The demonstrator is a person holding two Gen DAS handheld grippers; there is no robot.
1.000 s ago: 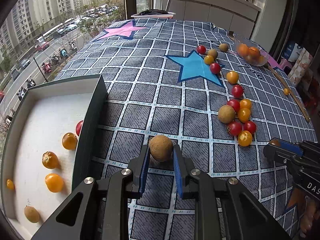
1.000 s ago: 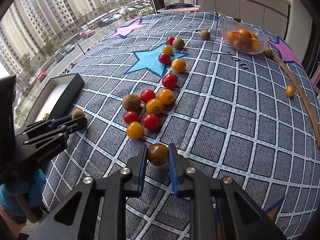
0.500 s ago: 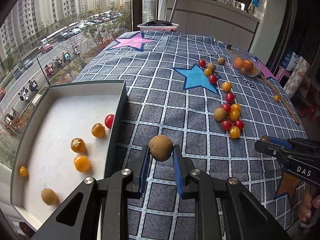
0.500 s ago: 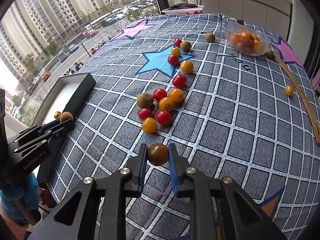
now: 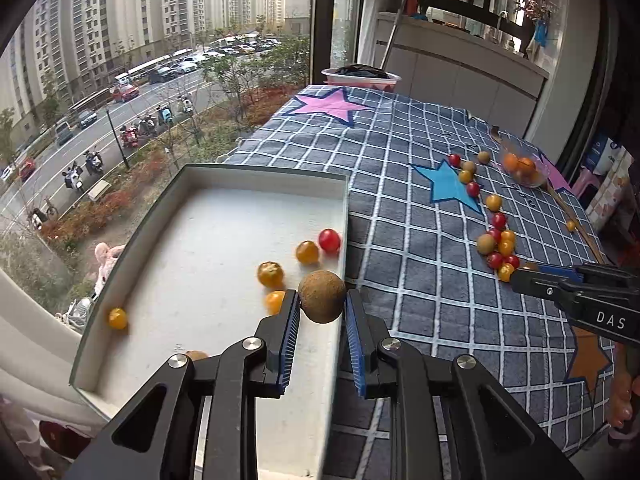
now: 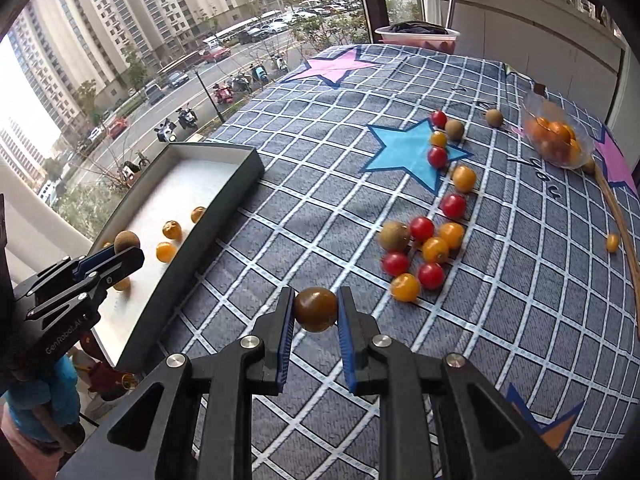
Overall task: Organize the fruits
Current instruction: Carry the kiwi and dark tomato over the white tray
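Note:
My left gripper point(image 5: 322, 312) is shut on a round brown fuzzy fruit point(image 5: 322, 296) and hangs over the right wall of the white-lined tray point(image 5: 200, 240). Inside the tray lie a red tomato point(image 5: 329, 239) and several orange ones point(image 5: 307, 251). My right gripper point(image 6: 316, 316) is shut on a dark brown-orange tomato point(image 6: 316, 309) above the checked cloth, right of the tray point(image 6: 224, 200). The left gripper point(image 6: 120, 256) with its brown fruit point(image 6: 127, 241) shows in the right wrist view over the tray. A cluster of red and orange tomatoes point(image 6: 424, 248) lies on the cloth.
A clear bowl of orange fruit point(image 6: 556, 140) stands at the far right, with a wooden stick point(image 6: 624, 224) beside it. More fruit trails up over the blue star point(image 6: 404, 152). A pink basin point(image 5: 360, 78) sits at the table's far end. A window lies left of the tray.
Both grippers rose and moved left with their fruits. The left one went from above the cloth to above the tray's right wall. The right one drew back from the tomato cluster.

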